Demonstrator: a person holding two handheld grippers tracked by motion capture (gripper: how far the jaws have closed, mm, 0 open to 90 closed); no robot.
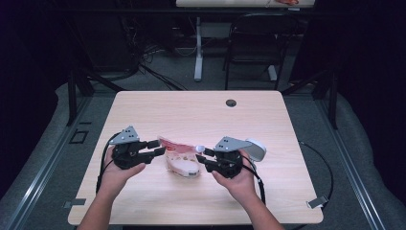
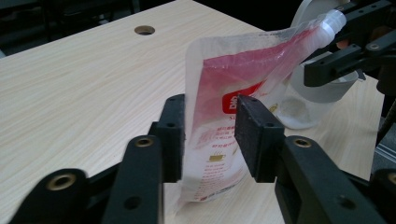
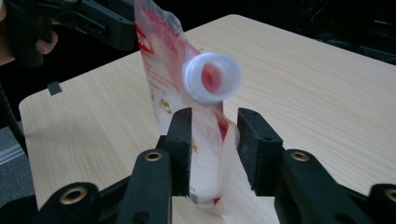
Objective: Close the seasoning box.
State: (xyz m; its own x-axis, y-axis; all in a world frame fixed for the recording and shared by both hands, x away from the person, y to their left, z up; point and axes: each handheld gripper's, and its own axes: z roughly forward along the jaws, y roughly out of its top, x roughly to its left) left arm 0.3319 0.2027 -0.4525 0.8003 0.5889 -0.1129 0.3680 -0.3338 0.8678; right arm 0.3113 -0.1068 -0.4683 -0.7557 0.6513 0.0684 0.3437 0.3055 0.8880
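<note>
Red-and-clear plastic spouted refill pouch (image 1: 180, 159) stood upright at the lower middle of the light wooden table (image 1: 201, 112), between two grippers.

The pouch's left edge is straddled by the left gripper (image 2: 210, 135), jaws parted with the film slack between; whether the pads press cannot be told. Near the spout side, the right gripper (image 3: 214, 148) is spread, unclenched, around the lower body, the white screw cap (image 3: 212, 77) lying just above it. A white container (image 1: 255, 149) sits behind at right.
</note>
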